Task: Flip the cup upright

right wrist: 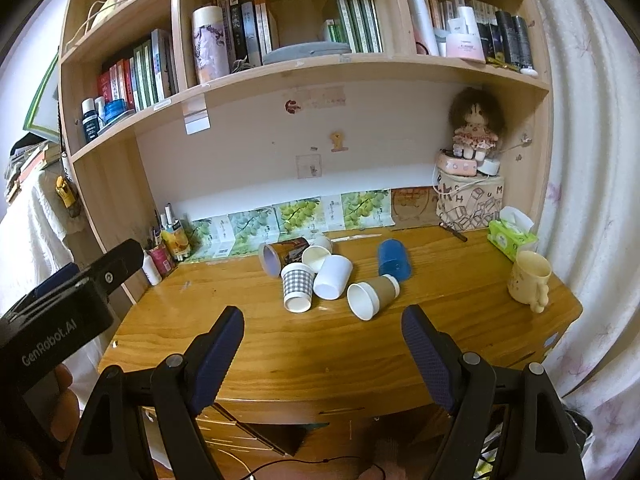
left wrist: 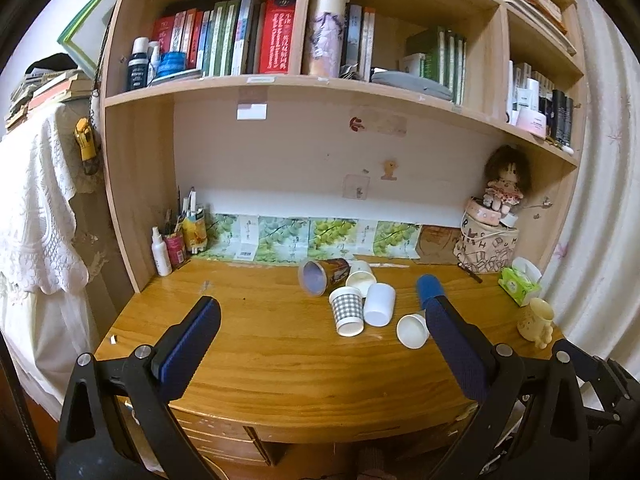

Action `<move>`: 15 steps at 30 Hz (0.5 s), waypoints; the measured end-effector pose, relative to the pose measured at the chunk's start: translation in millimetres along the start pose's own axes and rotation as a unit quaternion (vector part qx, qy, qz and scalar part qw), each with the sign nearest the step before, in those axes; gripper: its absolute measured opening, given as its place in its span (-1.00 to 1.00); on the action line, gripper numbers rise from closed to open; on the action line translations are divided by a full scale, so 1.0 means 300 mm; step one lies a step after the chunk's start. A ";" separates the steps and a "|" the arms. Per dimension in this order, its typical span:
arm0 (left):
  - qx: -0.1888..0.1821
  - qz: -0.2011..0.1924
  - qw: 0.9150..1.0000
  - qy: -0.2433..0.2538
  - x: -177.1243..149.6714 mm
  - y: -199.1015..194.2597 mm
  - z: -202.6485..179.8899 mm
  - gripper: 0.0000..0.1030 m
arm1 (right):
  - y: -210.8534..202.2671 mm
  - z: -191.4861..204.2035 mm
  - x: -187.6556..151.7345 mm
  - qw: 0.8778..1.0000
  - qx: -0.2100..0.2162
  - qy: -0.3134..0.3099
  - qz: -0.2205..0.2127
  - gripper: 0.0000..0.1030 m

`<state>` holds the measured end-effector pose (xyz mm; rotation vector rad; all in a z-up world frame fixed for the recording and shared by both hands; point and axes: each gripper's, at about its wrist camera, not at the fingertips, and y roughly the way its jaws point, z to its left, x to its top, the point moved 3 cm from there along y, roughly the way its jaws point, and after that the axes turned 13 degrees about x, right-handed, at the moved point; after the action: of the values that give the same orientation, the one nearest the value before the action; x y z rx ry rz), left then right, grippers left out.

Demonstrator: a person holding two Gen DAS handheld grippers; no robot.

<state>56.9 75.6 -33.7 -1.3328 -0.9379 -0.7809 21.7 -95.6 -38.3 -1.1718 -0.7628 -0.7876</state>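
Several cups lie on their sides in a cluster on the wooden desk (right wrist: 328,352): a checked paper cup (right wrist: 297,285) (left wrist: 347,311), a white cup (right wrist: 333,277) (left wrist: 379,304), a brown paper cup (right wrist: 374,295), a blue cup (right wrist: 394,261), a dark printed cup (right wrist: 282,257) (left wrist: 323,275) and a cream cup (right wrist: 317,255) (left wrist: 361,277). My right gripper (right wrist: 322,338) is open and empty, near the desk's front edge, short of the cups. My left gripper (left wrist: 320,320) is open and empty; its right finger (left wrist: 456,344) covers part of the brown cup (left wrist: 412,330).
A yellow mug (right wrist: 528,278) stands upright at the desk's right edge, with a green tissue pack (right wrist: 512,238) behind it. A patterned bag with a doll (right wrist: 474,200) stands at the back right. Pen holders and a spray bottle (right wrist: 166,254) stand at the back left. Shelves hang overhead.
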 end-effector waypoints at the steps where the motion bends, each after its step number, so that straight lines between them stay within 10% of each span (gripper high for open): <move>1: 0.002 0.003 1.000 0.001 0.000 0.005 0.003 0.99 | 0.010 0.006 0.002 1.000 0.003 0.001 0.005 0.59; 15: 0.037 0.032 0.999 -0.015 0.019 0.104 0.032 0.99 | 0.133 0.021 0.037 0.999 0.034 -0.010 0.040 0.59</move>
<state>86.1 88.5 -42.3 -1.3068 -0.9339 -0.6724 60.7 -82.8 -47.2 -1.1435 -0.7490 -0.6793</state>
